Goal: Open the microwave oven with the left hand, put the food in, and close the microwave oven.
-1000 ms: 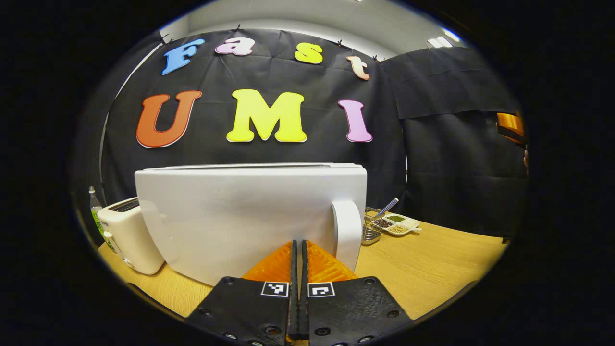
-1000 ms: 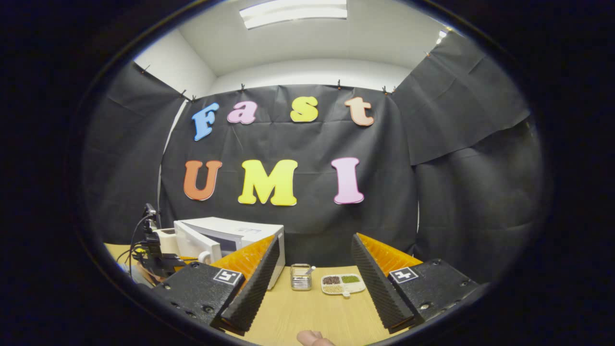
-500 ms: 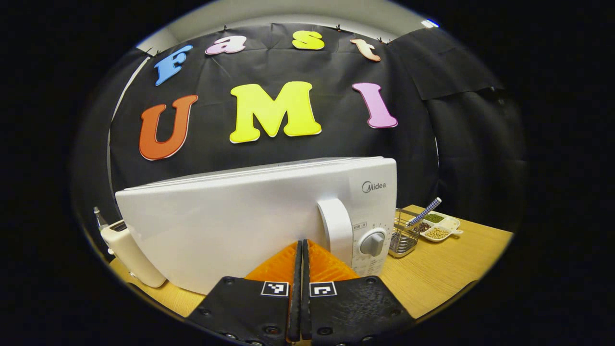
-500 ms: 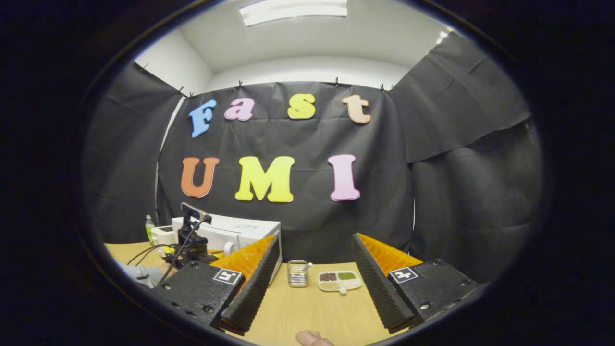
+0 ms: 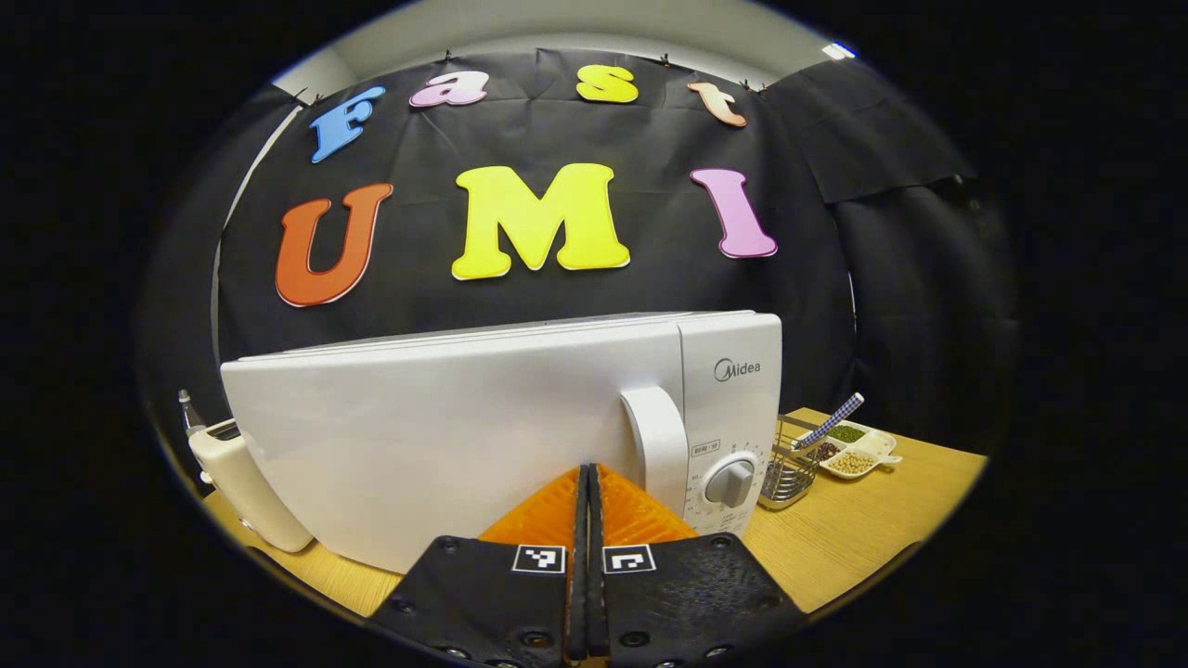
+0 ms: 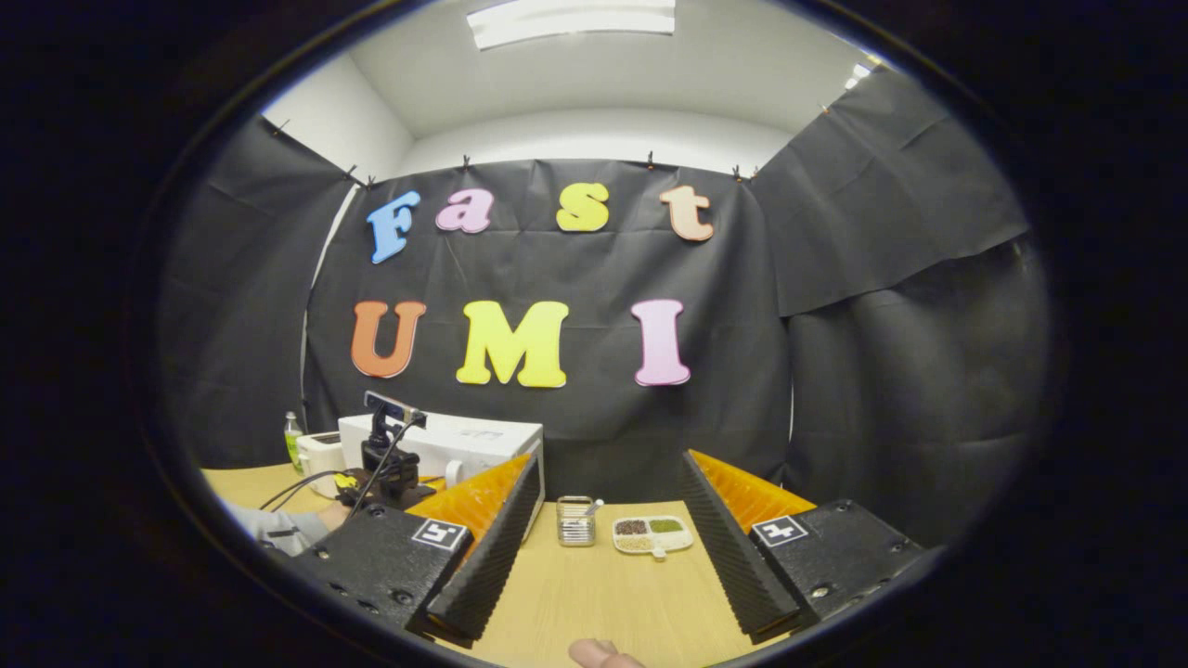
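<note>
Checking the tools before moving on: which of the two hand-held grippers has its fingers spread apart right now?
The right hand-held gripper: its fingers stand wide apart over the table. The left hand-held gripper is closed, fingers together.

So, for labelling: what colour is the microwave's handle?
White handle, clearest in the left gripper view.

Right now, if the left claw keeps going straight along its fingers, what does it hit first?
Most likely the microwave door: the left claw, shut, points at its white front just left of the door handle. The gap between them is hard to judge in this view.
</note>
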